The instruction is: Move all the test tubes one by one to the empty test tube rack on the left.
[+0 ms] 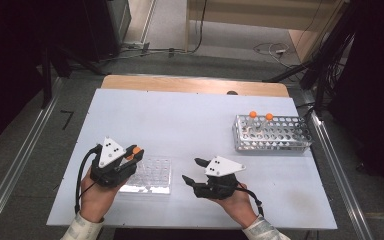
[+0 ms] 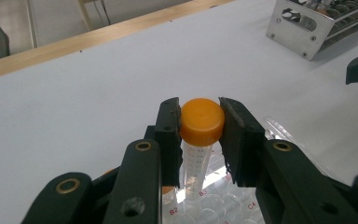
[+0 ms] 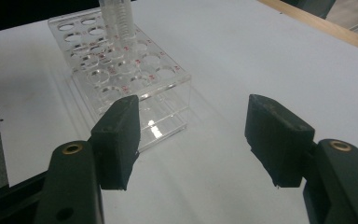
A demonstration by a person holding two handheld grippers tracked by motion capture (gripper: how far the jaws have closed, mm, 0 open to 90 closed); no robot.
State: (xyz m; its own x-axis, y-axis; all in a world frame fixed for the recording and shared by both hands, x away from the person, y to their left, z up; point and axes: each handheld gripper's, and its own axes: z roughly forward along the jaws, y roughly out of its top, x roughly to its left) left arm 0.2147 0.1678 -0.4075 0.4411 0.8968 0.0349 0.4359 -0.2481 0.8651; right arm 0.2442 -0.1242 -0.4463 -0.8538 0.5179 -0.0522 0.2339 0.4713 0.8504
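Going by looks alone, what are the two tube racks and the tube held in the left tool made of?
Clear rack: likely acrylic, see-through walls with glossy glints and red printed labels. Far rack: looks like bright metal, perforated, with riveted end plates. Tube in the left tool: translucent plastic with printed graduations; its orange cap seems matte moulded plastic.

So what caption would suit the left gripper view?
Left gripper clamps an orange-capped tube above a clear rack.
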